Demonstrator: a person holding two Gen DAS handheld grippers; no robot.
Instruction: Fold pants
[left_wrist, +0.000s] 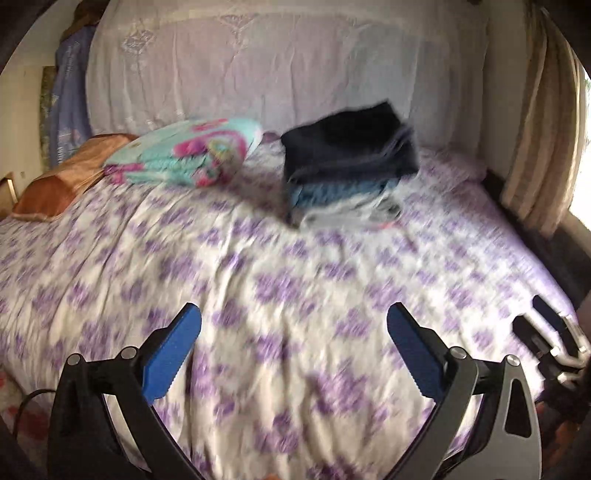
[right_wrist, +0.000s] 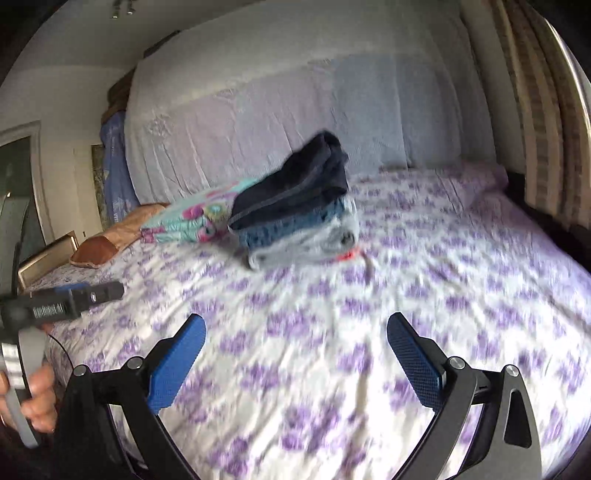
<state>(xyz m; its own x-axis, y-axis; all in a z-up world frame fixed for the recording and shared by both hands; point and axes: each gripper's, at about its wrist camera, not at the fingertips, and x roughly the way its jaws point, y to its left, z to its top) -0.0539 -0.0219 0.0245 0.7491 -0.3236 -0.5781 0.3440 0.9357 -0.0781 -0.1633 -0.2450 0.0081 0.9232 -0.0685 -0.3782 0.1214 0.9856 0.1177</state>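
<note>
A stack of folded pants lies far back on the bed, dark navy on top, blue and light grey below; it also shows in the right wrist view. My left gripper is open and empty, low over the bedspread, well short of the stack. My right gripper is open and empty too, over the near part of the bed. The right gripper's tips show at the right edge of the left wrist view. The left gripper's body shows at the left of the right wrist view, held by a hand.
The bed has a white spread with purple flowers. A turquoise and pink folded blanket and an orange pillow lie at the back left. A draped headboard stands behind. Curtains hang at right.
</note>
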